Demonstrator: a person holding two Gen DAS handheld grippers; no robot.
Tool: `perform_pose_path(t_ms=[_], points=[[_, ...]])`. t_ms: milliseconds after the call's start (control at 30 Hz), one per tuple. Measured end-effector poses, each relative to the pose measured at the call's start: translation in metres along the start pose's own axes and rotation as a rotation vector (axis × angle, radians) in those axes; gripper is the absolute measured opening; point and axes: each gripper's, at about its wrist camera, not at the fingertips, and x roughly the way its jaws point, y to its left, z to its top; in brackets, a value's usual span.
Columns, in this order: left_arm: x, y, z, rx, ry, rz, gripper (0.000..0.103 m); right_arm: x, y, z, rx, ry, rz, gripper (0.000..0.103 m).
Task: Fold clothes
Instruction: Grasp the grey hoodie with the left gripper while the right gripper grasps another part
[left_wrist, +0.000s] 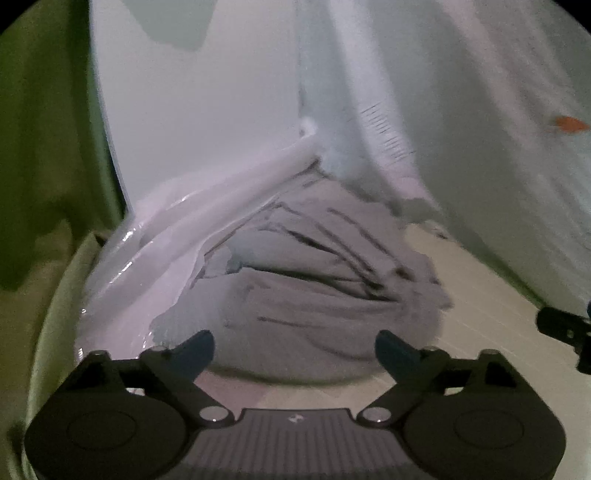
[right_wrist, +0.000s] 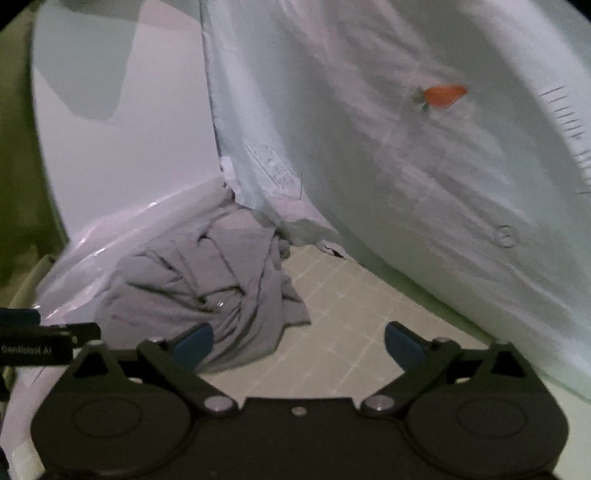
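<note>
White sheeting: a large pale fabric or plastic backdrop (right_wrist: 424, 177) is seen rising behind and to the right of the work surface; its material cannot be told through the blur, and its upper edge is cut off by the lens rim.
Work surface: a pale gridded mat (right_wrist: 351, 332) is shown bare in front of the right gripper; its left part is hidden under the garment.
Garment: a crumpled grey cloth garment (left_wrist: 314, 280) is seen lying unfolded in a heap in the far corner of the mat, touching the glossy white plastic film (left_wrist: 177, 236) at its left; what kind of garment it is cannot be made out.
Left gripper: the black two-finger left gripper (left_wrist: 294, 349) is held with its blue-padded fingers spread wide, empty, just before the heap.
Right gripper: the black two-finger right gripper (right_wrist: 298, 341) is likewise spread wide and empty, aimed at the heap's right edge and the bare mat.
Orange mark: a small orange carrot-shaped print (right_wrist: 443, 95) is seen on the sheeting, blurred.
</note>
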Motion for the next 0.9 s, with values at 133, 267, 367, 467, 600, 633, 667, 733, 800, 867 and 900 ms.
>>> perform_pose_path(t_ms=[133, 267, 367, 467, 600, 633, 667, 733, 800, 867, 900], points=[[0.055, 0.007, 0.015, -0.019, 0.084, 0.022, 0.077, 0.061, -0.003, 0.009, 0.057, 0.074, 0.044, 0.084], [0.091, 0.017, 0.015, -0.039, 0.148, 0.026, 0.063, 0.116, 0.001, 0.01, 0.141, 0.145, 0.109, 0.069], [0.103, 0.019, 0.012, -0.031, 0.159, 0.014, 0.06, 0.146, 0.009, 0.008, 0.181, 0.19, 0.163, 0.061], [0.104, 0.018, 0.009, -0.008, 0.151, 0.005, 0.053, 0.167, 0.021, 0.004, 0.178, 0.228, 0.174, 0.051], [0.102, 0.019, 0.007, -0.003, 0.146, 0.011, 0.033, 0.162, 0.021, -0.008, 0.154, 0.226, 0.168, 0.018], [0.101, 0.02, 0.006, -0.003, 0.147, 0.006, 0.023, 0.156, 0.019, -0.012, 0.147, 0.221, 0.165, 0.012], [0.1, 0.02, 0.006, -0.003, 0.148, 0.001, 0.019, 0.151, 0.018, -0.016, 0.14, 0.215, 0.163, 0.008], [0.098, 0.021, 0.004, -0.013, 0.168, -0.032, 0.0, 0.141, 0.014, -0.023, 0.125, 0.205, 0.158, 0.006], [0.095, 0.019, -0.002, -0.038, 0.2, -0.075, 0.0, 0.13, 0.011, -0.03, 0.111, 0.194, 0.153, 0.005], [0.085, 0.009, -0.014, -0.022, 0.216, -0.096, 0.0, 0.119, 0.008, -0.038, 0.097, 0.184, 0.147, 0.005], [0.079, 0.003, -0.02, -0.013, 0.223, -0.107, 0.0, 0.114, 0.006, -0.041, 0.089, 0.179, 0.145, 0.005]])
